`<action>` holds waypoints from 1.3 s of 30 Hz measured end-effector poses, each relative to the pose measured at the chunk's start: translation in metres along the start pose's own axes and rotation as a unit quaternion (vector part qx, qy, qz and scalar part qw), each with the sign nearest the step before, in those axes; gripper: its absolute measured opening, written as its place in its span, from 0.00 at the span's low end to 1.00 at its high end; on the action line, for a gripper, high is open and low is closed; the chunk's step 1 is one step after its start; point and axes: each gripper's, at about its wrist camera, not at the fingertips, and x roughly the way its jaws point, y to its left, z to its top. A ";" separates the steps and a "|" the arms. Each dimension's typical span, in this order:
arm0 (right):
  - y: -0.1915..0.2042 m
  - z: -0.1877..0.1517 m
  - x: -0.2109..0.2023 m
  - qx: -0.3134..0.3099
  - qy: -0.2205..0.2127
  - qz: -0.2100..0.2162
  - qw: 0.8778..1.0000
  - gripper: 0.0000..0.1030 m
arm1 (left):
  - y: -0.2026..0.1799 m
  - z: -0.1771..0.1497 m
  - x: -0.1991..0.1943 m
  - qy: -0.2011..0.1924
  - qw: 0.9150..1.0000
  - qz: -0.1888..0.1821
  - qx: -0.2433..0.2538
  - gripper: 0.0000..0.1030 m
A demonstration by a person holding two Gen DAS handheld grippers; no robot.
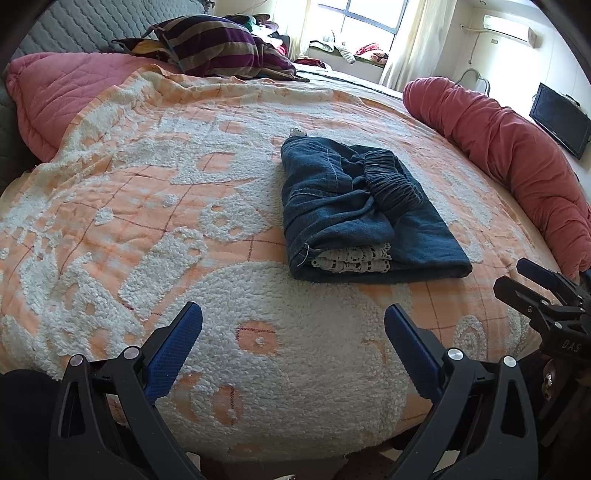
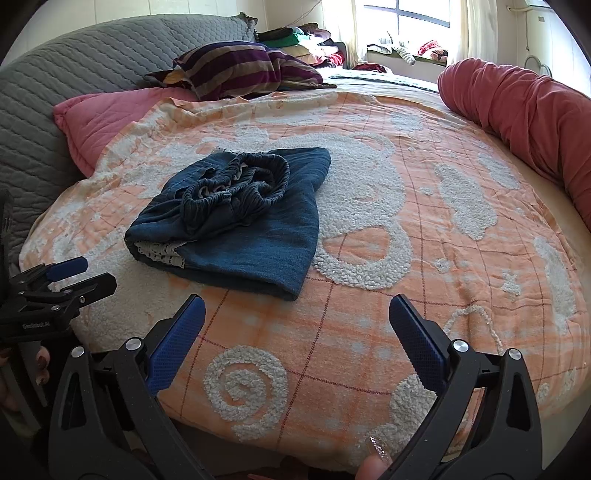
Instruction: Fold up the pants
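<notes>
You're facing a round bed (image 1: 258,387) under an orange-and-white blanket (image 2: 424,258), a grey quilted headboard (image 2: 74,74), striped pillow (image 2: 243,66), red bolster (image 1: 509,147), and a bright curtained window (image 1: 365,22) behind.

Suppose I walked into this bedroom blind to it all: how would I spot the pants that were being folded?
Start at the round bed covered by the orange-and-white fluffy blanket. Near its middle lies a compact folded bundle of dark blue denim pants. Nothing else on the blanket is blue; its gathered elastic waistband sits on top and white lace trim peeks from the near edge, unlike the striped purple pillow and long red bolster at the bed's edges.
</notes>
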 end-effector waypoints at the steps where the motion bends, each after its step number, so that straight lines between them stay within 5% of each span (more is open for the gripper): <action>1: 0.000 0.000 0.000 0.001 0.000 0.000 1.000 0.91 | 0.000 0.000 0.000 0.000 1.000 0.000 0.001 0.96; 39: -0.002 -0.001 0.003 -0.002 -0.001 -0.004 1.000 0.91 | 0.001 0.003 -0.003 0.001 1.000 -0.007 0.000 0.96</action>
